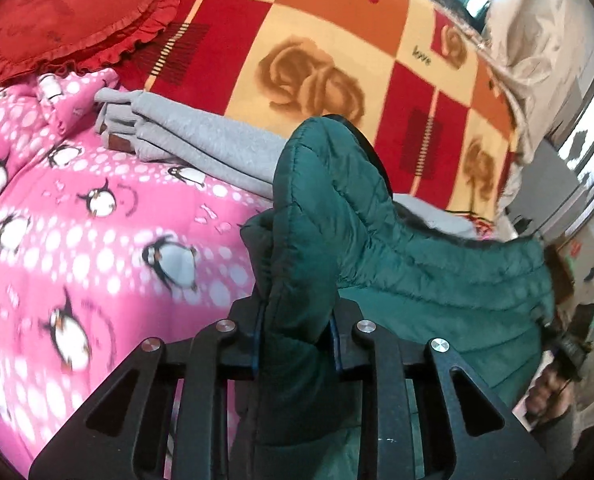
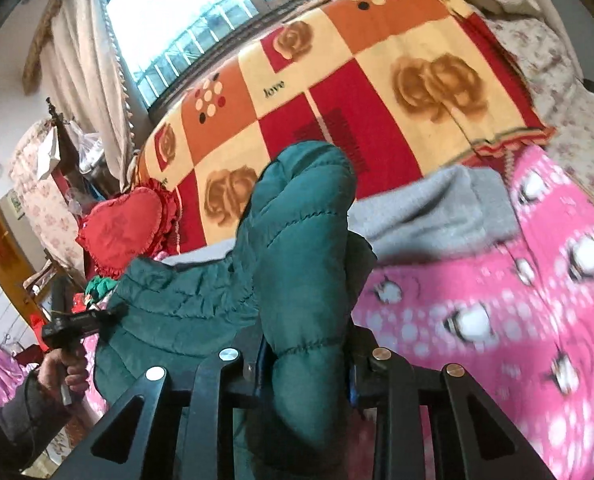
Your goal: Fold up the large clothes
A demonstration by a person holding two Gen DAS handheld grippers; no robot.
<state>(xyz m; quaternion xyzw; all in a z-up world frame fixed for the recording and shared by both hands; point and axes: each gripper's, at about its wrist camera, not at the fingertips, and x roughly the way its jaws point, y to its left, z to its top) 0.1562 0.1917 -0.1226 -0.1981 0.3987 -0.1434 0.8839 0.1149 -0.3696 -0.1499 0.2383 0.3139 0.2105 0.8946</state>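
Observation:
A dark green quilted jacket (image 1: 437,280) hangs lifted between both grippers above the bed. My left gripper (image 1: 297,332) is shut on a thick bunch of its fabric, which bulges up past the fingers. My right gripper (image 2: 305,356) is shut on another bunch of the jacket (image 2: 297,240). The right gripper and its hand show at the right edge of the left wrist view (image 1: 565,352). The left gripper and its hand show at the left of the right wrist view (image 2: 73,328). The fingertips are hidden by fabric.
A pink penguin-print quilt (image 1: 77,240) covers the near bed. Folded grey clothes (image 1: 201,140) lie on it. A red heart cushion (image 1: 77,12) and a red-orange rose blanket (image 1: 337,60) lie beyond. A window with curtains (image 2: 185,20) is behind the bed.

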